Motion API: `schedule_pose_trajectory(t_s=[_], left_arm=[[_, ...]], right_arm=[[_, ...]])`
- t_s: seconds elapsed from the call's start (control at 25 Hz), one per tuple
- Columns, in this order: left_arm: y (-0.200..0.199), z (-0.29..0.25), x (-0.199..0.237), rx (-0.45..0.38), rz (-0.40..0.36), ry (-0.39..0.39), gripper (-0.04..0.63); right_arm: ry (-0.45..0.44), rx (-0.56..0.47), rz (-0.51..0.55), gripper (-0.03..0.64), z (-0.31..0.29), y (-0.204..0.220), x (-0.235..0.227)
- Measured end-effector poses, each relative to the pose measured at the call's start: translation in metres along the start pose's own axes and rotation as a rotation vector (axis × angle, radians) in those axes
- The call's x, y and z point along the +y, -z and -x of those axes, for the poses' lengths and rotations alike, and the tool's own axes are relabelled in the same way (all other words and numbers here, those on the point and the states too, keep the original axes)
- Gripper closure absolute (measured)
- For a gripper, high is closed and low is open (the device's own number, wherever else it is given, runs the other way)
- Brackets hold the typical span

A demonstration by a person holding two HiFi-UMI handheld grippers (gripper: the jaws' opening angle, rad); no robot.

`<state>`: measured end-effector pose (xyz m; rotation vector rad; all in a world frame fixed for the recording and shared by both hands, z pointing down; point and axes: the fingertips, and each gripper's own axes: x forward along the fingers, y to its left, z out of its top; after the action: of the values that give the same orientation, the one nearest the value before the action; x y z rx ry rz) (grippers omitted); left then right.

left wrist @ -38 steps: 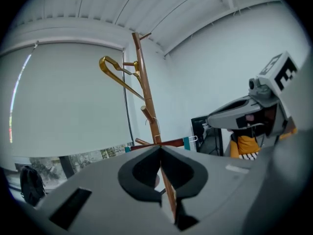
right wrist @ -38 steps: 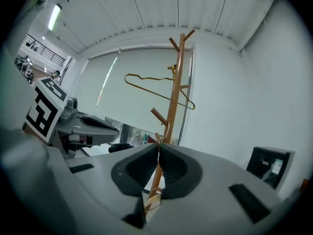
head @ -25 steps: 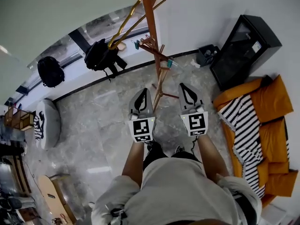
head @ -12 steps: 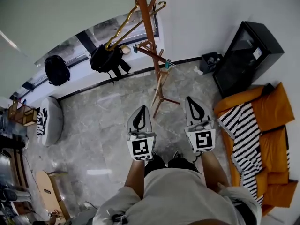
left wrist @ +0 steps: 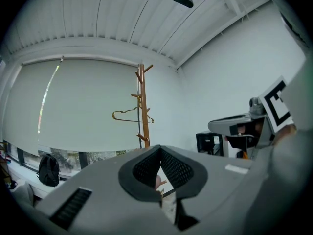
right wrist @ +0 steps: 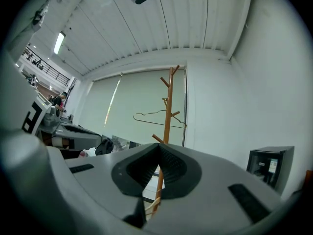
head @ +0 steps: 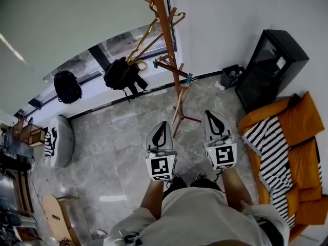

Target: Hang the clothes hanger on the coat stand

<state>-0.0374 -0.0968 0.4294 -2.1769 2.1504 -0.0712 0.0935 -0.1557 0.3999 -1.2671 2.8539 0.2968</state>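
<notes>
A wooden coat stand [head: 169, 50] rises in front of me by the white wall. A gold wire clothes hanger [head: 148, 35] hangs from one of its upper pegs, also seen as the hanger [left wrist: 131, 114] in the left gripper view and the hanger [right wrist: 157, 118] in the right gripper view. My left gripper [head: 160, 128] is held level, short of the stand's base, shut and empty. My right gripper [head: 213, 118] is beside it, to the right of the stand's foot, also shut with nothing in it. Neither touches the stand [right wrist: 166, 114].
A black backpack [head: 123, 76] sits on the window ledge behind the stand, another black bag [head: 67, 86] further left. A black cabinet [head: 266, 70] stands at the right wall, an orange sofa with a striped blanket [head: 271, 147] beside it. A white beanbag [head: 59, 140] lies on the marble floor at left.
Both grippers have drawn back from the coat stand and lifted a little; the stand and hanger now sit farther from them in the head view. Both jaws stay shut.
</notes>
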Motion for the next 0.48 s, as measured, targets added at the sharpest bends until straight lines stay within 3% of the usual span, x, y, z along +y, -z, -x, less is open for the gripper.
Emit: schedule_pose_trajectory(t_s=[0.48], left_arm=[[-0.007,-0.002,-0.012,-0.011,-0.037,0.017,0.586]], right_arm=[[-0.012,0.013,0.041,0.612,0.004,-0.004,0.0]])
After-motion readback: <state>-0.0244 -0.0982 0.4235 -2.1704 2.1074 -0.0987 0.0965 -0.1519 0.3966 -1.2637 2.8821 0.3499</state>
